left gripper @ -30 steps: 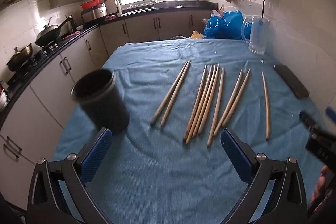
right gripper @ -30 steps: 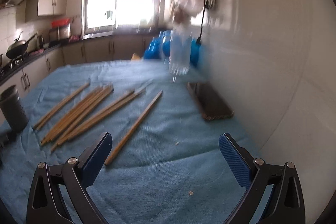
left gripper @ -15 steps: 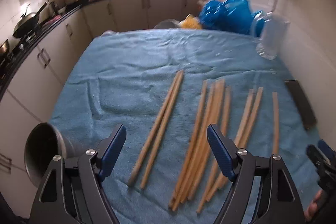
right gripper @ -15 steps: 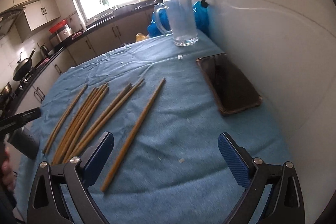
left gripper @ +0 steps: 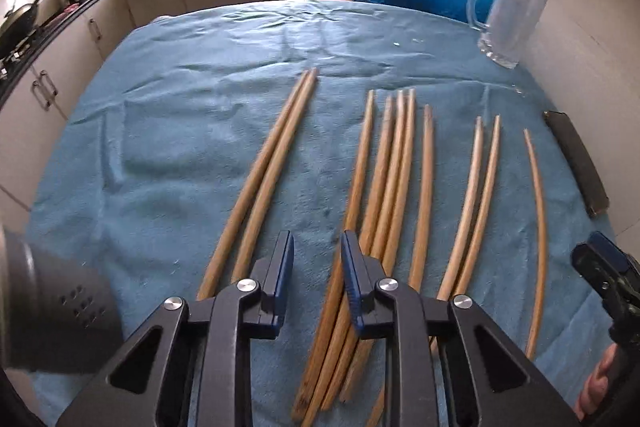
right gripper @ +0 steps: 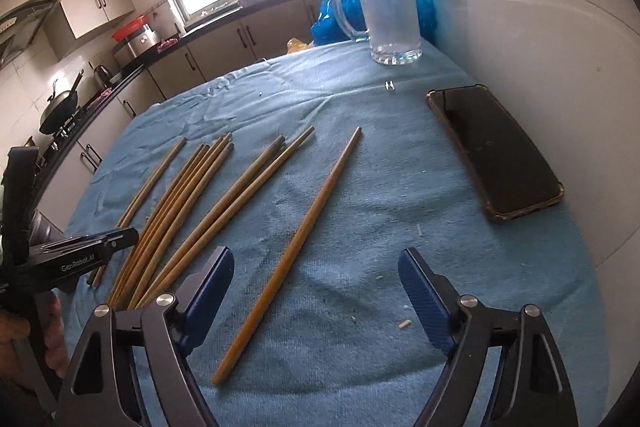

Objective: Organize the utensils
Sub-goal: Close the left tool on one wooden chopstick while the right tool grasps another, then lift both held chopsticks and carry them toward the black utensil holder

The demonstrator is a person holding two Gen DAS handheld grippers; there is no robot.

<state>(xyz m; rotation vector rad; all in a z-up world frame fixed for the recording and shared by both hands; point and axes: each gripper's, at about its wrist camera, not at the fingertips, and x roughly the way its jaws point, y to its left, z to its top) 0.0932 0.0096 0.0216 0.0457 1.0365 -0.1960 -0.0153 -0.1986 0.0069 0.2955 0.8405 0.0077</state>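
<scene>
The left claw (left gripper: pixel 316 263), jaws just narrowing, hangs over bare blue cloth (left gripper: pixel 160 147) between two chopstick groups (gripping nothing). The right claw (right gripper: pixel 316 279) gapes wide over a lone chopstick (right gripper: pixel 296 243). Farther back stands a glass mug (right gripper: pixel 390 15).

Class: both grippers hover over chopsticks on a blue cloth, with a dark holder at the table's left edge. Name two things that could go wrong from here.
1. The left gripper, jaws just narrowed with nothing between them, sits between the left pair and the packed bundle; it may nudge or grab several.
2. The dark holder stands at the cloth's edge and could get knocked off.
</scene>
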